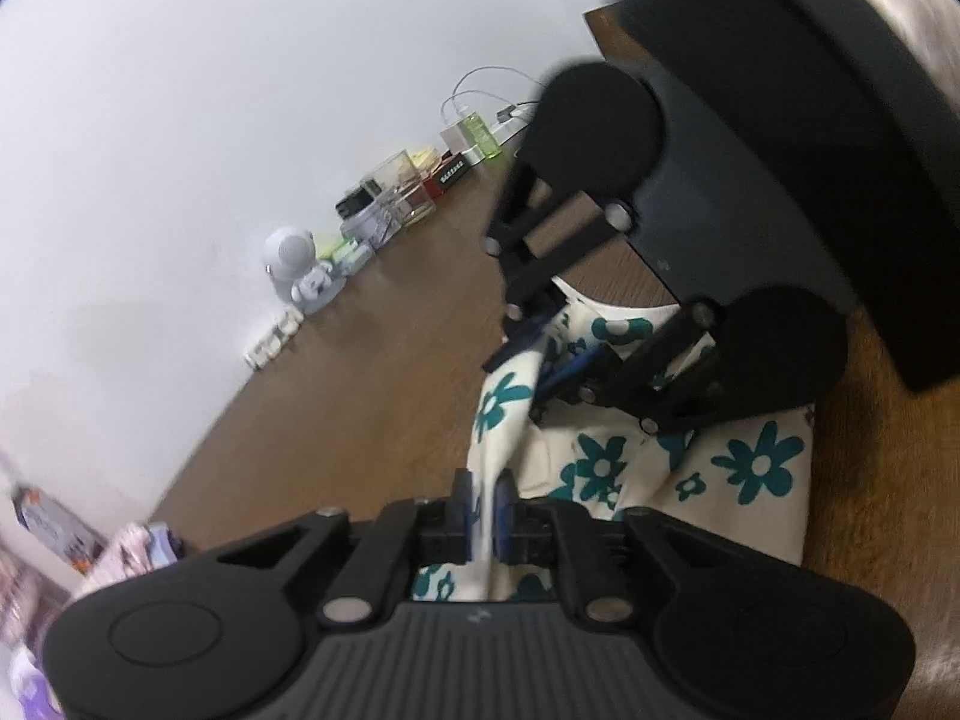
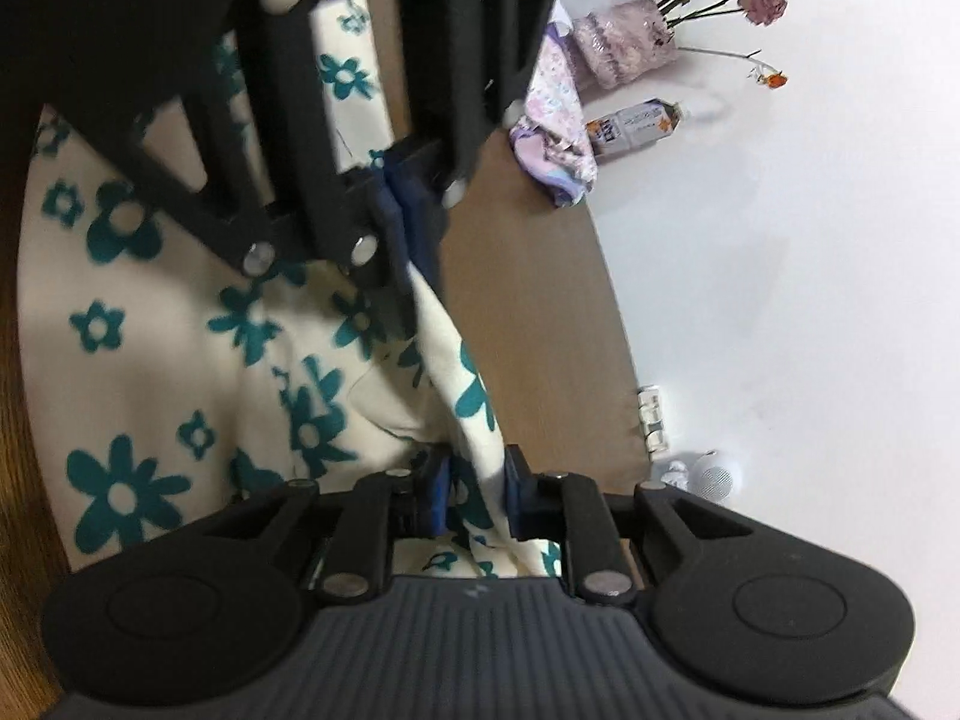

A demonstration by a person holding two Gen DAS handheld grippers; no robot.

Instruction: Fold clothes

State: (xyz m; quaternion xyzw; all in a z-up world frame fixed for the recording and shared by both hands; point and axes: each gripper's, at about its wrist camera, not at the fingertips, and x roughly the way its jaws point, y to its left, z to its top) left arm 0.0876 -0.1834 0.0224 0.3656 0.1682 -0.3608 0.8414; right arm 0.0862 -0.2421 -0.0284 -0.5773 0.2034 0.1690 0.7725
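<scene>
Floral garment (image 2: 150, 360), mid-fold, wooden table (image 1: 360, 360).
Left gripper (image 1: 483, 504) and right gripper (image 2: 477, 489) both pinch one stretched cloth edge, probably for folding over.

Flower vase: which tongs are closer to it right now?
Left. The left tongs pinch the cloth just short of the vase; the right tongs hold the cloth's other end, farther off.

Brown wooden table (image 1: 372, 360) against plain white wall (image 1: 210, 120); along its far edge small clutter: white astronaut figure (image 1: 297, 270), clear boxes (image 1: 396, 192), dried roses in vase (image 2: 630, 42)
</scene>
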